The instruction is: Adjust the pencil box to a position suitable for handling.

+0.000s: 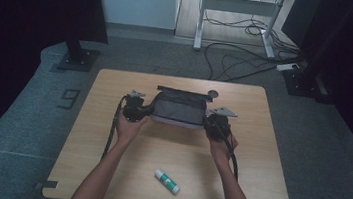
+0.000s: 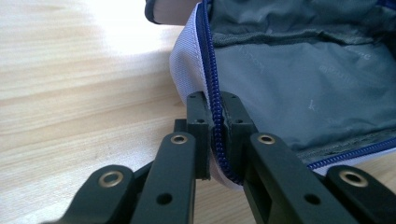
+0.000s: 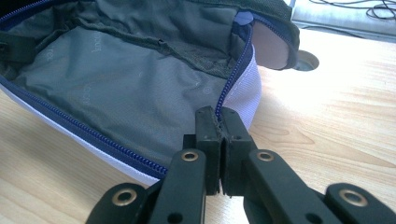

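Pouch [image 1: 178, 111] sits mid-table [image 1: 107, 162], unzipped. Left gripper [image 2: 215, 122] is clamped on its zipper edge at one end, right gripper [image 3: 219, 126] pinching the other end. Glue stick [image 1: 167, 181] lies nearer the person.

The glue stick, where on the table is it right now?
In the high view the glue stick lies on the table near its front edge, between the person's forearms, well apart from the open pouch held farther back.
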The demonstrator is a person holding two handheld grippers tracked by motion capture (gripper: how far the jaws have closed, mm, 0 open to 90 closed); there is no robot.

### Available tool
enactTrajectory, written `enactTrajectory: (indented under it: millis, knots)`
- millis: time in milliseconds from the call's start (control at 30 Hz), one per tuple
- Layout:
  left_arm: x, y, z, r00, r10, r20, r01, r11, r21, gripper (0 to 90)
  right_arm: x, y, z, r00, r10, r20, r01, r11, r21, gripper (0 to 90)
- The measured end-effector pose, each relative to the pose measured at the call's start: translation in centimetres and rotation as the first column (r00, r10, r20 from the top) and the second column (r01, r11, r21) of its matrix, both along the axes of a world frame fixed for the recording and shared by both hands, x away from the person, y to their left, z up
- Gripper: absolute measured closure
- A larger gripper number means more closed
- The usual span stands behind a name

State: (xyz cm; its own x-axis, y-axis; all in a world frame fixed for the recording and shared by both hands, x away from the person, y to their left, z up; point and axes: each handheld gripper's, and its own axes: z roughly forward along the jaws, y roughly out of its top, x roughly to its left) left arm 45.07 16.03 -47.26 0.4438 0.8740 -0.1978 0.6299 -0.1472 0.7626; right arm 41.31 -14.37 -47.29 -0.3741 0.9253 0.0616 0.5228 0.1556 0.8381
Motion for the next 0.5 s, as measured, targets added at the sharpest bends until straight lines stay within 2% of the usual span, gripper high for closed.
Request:
enactTrajectory:
  millis: [233, 500]
  knots:
    - [-1.0, 0.7, 0.7, 1.0, -0.007, 0.005, 0.007, 1.0, 0.001, 84.4, -0.8, 0.4, 0.5, 0.9998, 0.018, 0.012, -0.018, 1.0, 0.011, 86.9]
    - [-2.4, 2.1, 1.1, 0.9999, -0.012, 0.011, 0.012, 0.9998, -0.019, 84.4, -1.8, 1.3, 1.0, 0.9983, 0.048, 0.034, -0.049, 0.999, 0.016, 86.9]
